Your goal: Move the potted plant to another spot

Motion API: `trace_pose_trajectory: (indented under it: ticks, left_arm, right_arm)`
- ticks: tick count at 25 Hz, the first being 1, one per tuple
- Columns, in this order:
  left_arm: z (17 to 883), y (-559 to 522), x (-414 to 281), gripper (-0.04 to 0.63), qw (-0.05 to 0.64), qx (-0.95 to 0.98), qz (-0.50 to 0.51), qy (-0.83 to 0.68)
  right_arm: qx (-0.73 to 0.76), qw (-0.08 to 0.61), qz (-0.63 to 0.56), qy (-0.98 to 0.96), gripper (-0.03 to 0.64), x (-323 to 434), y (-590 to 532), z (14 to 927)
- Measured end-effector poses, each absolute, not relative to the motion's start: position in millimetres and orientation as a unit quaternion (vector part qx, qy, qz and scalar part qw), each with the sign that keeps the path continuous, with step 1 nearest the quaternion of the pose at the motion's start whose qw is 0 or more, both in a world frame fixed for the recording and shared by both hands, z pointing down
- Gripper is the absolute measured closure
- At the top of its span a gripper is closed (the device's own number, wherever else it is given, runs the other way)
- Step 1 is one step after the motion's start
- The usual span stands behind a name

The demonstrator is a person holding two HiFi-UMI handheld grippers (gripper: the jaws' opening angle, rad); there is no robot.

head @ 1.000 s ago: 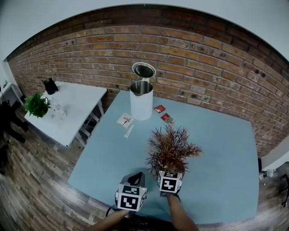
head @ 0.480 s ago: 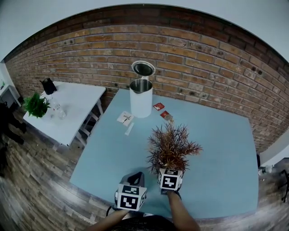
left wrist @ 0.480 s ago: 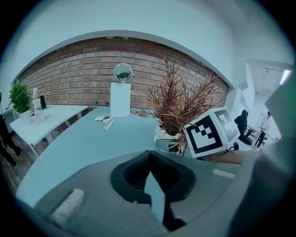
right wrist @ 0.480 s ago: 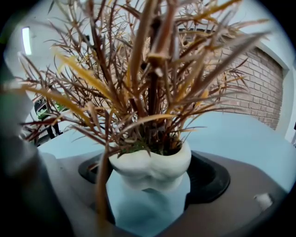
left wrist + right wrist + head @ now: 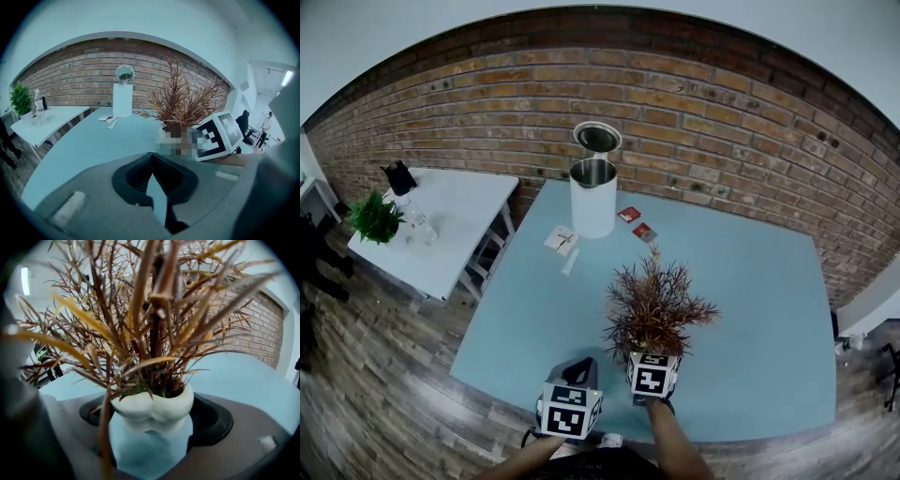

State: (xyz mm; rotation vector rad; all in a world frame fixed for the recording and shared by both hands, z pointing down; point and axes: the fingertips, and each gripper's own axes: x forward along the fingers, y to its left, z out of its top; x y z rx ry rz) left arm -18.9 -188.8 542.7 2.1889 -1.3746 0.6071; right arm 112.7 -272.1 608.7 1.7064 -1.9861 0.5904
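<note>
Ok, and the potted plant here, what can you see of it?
The potted plant is a bush of stiff, dry-looking reddish-brown stems, some yellowish, with a little green at the base, in a small white pot with a lumpy matte body. It stands upright, held at the pot between the jaws of the right gripper, over the near part of the light-blue table. Whether its base touches the table cannot be told.

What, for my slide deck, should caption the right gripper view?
Brown-leaved potted plant, its white pot clasped by the right gripper.
</note>
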Motion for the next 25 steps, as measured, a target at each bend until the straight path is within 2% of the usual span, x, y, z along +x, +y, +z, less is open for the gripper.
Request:
trace_pose_trajectory:
  ticks: [25]
  left_arm:
    - [538,-133,-30,0.597,0.241,0.81,0.225,-0.485]
  right_arm:
    - [0.622,0.232,0.218,-0.716,0.137,99,-197,607]
